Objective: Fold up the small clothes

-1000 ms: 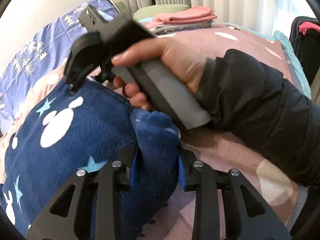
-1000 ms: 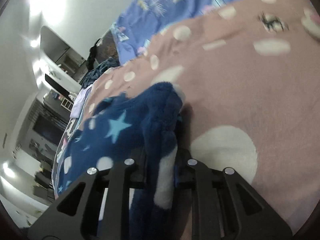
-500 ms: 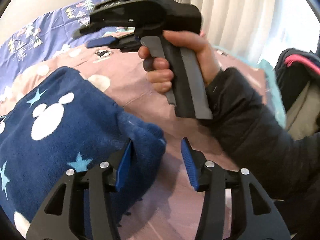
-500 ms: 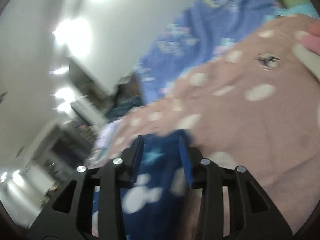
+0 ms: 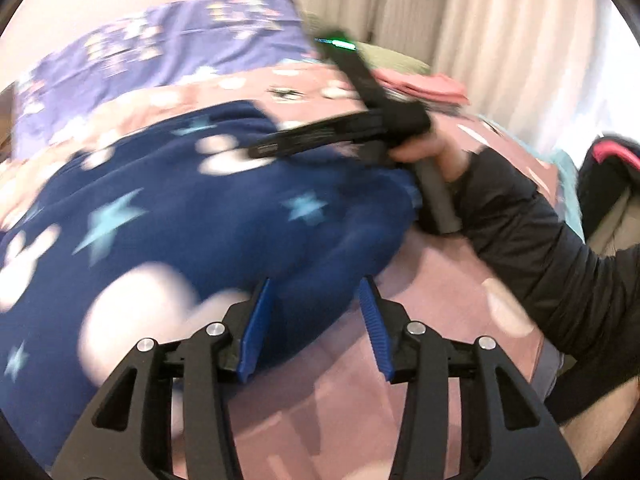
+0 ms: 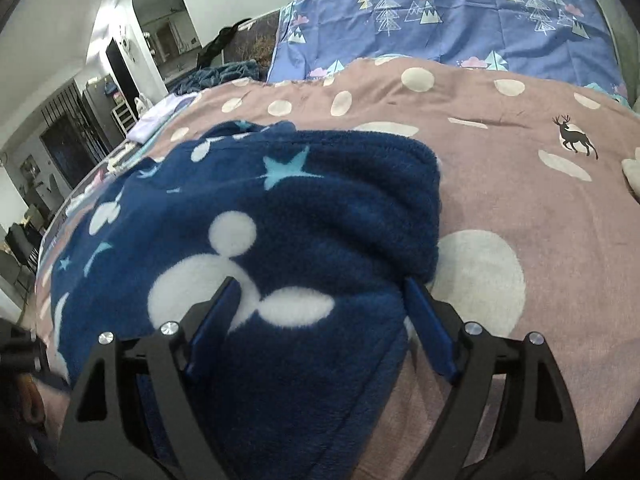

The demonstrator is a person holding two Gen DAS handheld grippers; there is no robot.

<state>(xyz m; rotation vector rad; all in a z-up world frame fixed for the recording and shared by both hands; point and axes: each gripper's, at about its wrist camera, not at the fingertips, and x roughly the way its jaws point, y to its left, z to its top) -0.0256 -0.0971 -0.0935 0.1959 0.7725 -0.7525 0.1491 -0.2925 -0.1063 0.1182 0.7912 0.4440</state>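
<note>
A navy fleece garment [image 6: 320,208] with white mouse-head shapes and pale blue stars lies folded on the pink dotted bedspread [image 6: 520,152]. My right gripper [image 6: 322,286] hovers over its thick folded edge. Its jaws are opening wide, with fleece below and between the blue pads [image 6: 430,332], which do not press on it. In the left wrist view the same garment [image 5: 200,220] is blurred. My left gripper [image 5: 316,284] stands partly open above its near edge, gripping nothing. The right gripper [image 5: 320,136], held by a hand in a black sleeve [image 5: 540,248], points across the garment.
A stack of folded pink and green clothes [image 5: 420,84] sits at the back by the curtains. A blue sheet with a tree print [image 6: 460,20] lies at the head of the bed. A dark bag with a pink strip [image 5: 608,168] stands to the right.
Both grippers let go of the fleece fold they pinched a second ago and their jaws spread. The right gripper lifted off, then came down over the garment; the left one drew back.
</note>
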